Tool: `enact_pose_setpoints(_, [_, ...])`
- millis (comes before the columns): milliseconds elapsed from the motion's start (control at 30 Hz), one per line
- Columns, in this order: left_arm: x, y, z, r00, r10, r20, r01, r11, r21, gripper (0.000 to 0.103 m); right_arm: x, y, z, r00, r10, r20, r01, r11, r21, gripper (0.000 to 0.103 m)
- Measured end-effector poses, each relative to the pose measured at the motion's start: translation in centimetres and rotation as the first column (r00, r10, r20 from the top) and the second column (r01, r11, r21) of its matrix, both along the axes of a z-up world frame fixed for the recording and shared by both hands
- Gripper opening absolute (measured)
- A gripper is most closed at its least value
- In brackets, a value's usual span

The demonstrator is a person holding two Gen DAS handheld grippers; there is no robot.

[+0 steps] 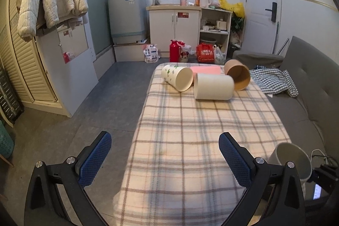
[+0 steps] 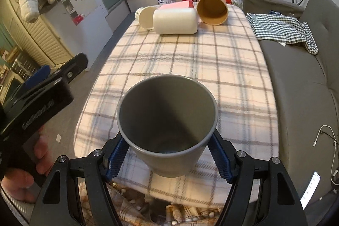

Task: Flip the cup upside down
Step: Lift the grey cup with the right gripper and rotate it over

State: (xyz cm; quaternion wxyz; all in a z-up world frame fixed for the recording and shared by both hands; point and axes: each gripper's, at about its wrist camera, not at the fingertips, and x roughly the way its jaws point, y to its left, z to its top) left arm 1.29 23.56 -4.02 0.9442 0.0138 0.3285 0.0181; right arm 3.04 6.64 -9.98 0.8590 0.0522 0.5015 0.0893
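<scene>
Cup [image 2: 167, 130] gripped mouth-up by our right gripper [image 2: 169, 157], pads against both walls.
Left gripper [image 1: 165, 160] at nine o'clock gapes, holding nothing; next we judge a wrist roll inverts it.

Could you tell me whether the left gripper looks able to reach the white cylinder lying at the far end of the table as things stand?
Probably yes. The left gripper is open and holds nothing, and only bare plaid cloth lies between it and the white cylinder, though it must travel most of the table.
</scene>
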Motion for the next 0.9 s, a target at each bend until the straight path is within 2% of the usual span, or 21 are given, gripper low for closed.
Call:
enact_pose_setpoints(133, [0.9, 0.7, -1.4, 0.999, 0.016, -0.032, -0.016, 1.0, -0.007, 0.103, 2.3, -0.5, -0.8, 0.999, -0.032, -0.025, 0.032, 0.999, 0.015, 0.072])
enact_pose_setpoints(500, [2.8, 1.3, -5.2, 0.991, 0.046, -0.124, -0.047, 0.999, -0.003, 0.103, 8.3, -0.1, -2.7, 0.998, -0.064, -0.007, 0.064, 0.998, 0.009, 0.072])
enact_pose_setpoints(700, [2.9, 0.8, -5.5, 0.989, 0.038, -0.142, -0.037, 0.999, 0.009, 0.103, 8.8, -0.3, -3.6, 0.999, -0.05, -0.001, 0.05, 0.998, 0.025, 0.072])
enact_pose_setpoints(767, [2.7, 0.5, -5.3, 0.989, 0.029, -0.144, -0.029, 1.0, 0.008, 0.103, 8.9, -0.3, -3.7, 0.999, -0.046, -0.022, 0.047, 0.998, 0.031, 0.072])
enact_pose_setpoints(833, [2.6, 0.1, -5.0, 0.99, 0.023, -0.141, -0.021, 1.0, 0.013, 0.103, 8.8, -0.4, -3.5, 0.998, -0.058, -0.038, 0.059, 0.998, 0.033, 0.076])
enact_pose_setpoints(900, [2.4, -0.2, -4.5, 0.991, 0.014, -0.137, -0.013, 1.0, 0.011, 0.103, 8.5, -0.8, -2.5, 0.998, -0.066, -0.012, 0.066, 0.998, 0.023, 0.078])
